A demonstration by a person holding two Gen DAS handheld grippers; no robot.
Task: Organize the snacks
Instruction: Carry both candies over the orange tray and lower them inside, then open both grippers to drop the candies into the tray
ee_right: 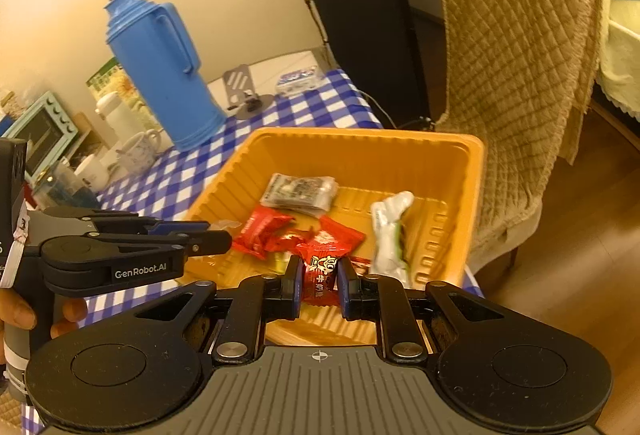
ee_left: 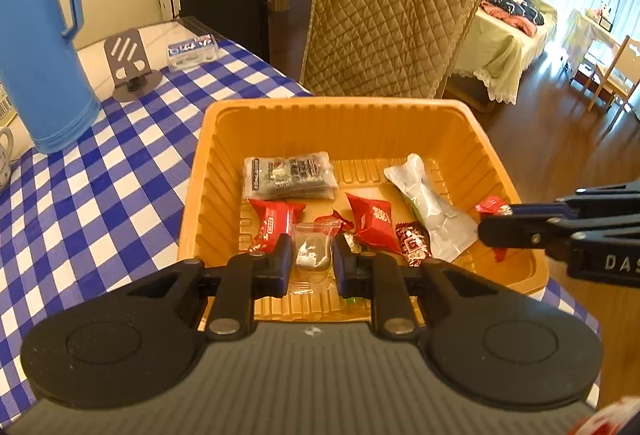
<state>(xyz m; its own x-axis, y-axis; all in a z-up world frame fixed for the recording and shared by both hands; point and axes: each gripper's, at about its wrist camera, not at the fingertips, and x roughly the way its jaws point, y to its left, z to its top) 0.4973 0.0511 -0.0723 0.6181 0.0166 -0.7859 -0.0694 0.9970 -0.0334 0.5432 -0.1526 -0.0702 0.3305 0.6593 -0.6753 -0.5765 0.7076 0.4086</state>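
Orange plastic tray [ee_left: 496, 171], ribbed walls, sits on the checked tablecloth [ee_left: 100, 195]; snacks already inside.

Left wrist view: the left gripper [ee_left: 311, 259] is closed on a small clear pouch [ee_left: 310, 249] with grey contents, held over the tray's near side. Film is thin, light and slippery; it is best pinched flat across its middle. The right gripper [ee_left: 490, 225] enters from the right, clamped on a red candy [ee_left: 491, 204].

Right wrist view: the right gripper [ee_right: 318, 281] is shut on the red candy [ee_right: 320, 277] above the tray floor. Wrapper is crinkly, core judged firm, weight negligible. Grip across the body is preferred; twisted ends would slip or tear. The silver packet [ee_right: 386, 235] looks soft and crushable.
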